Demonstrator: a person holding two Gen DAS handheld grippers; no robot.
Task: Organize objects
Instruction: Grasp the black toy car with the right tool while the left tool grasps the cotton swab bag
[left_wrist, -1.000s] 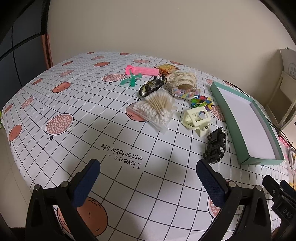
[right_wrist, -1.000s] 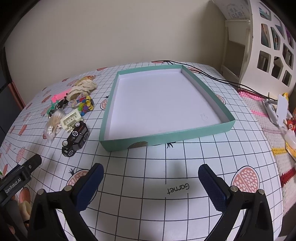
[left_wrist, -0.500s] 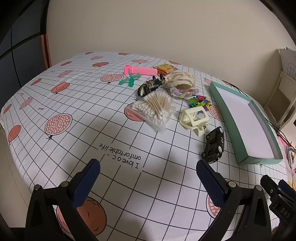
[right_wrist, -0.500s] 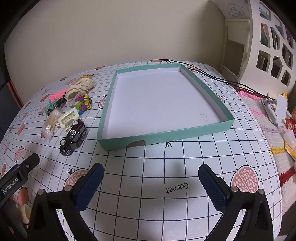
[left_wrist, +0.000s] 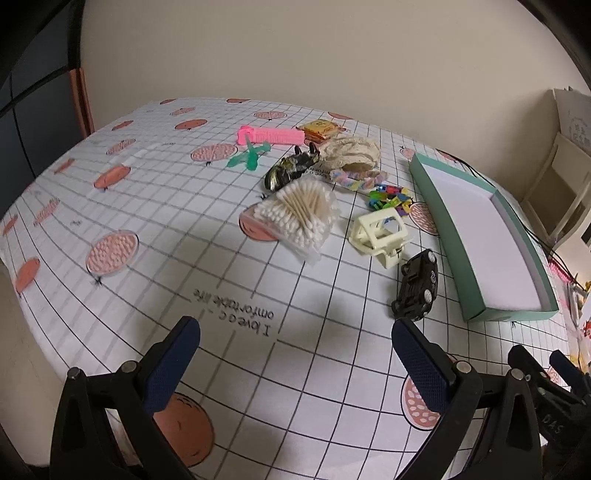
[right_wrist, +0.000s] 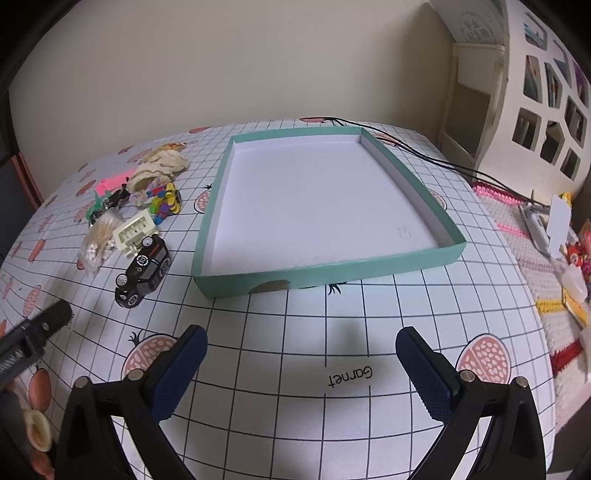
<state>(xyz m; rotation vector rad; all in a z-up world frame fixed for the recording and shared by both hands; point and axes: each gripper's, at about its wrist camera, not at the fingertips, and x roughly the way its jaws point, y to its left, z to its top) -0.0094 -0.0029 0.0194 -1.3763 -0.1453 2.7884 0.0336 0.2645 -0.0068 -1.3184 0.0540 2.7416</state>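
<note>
A shallow teal box (right_wrist: 384, 264) with a white inside lies empty on the checked tablecloth; the left wrist view shows it (left_wrist: 439, 210) at the right. Left of it sits a cluster: black toy car (left_wrist: 416, 285) (right_wrist: 144, 269), cream hair claw (left_wrist: 380, 234) (right_wrist: 135, 232), bag of cotton swabs (left_wrist: 295, 214) (right_wrist: 99, 242), colourful beads (left_wrist: 389, 197), pastel braid (left_wrist: 358, 180), cream lace cloth (left_wrist: 351, 151), black clip (left_wrist: 291, 170), pink comb (left_wrist: 273, 134), green piece (left_wrist: 249, 157), snack packet (left_wrist: 320, 129). My left gripper (left_wrist: 295, 347) is open short of the cluster. My right gripper (right_wrist: 301, 352) is open before the box's near wall.
Black cables (right_wrist: 417, 151) run off the table's far right corner. A white shelf unit (right_wrist: 517, 107) stands at the right, with a pink knitted mat and small items (right_wrist: 546, 225) beside the table. A wall rises behind the table.
Both views have shifted only slightly: the cluster and box sit a little lower and nearer in the left wrist view. Both grippers have stayed open and hold nothing.
</note>
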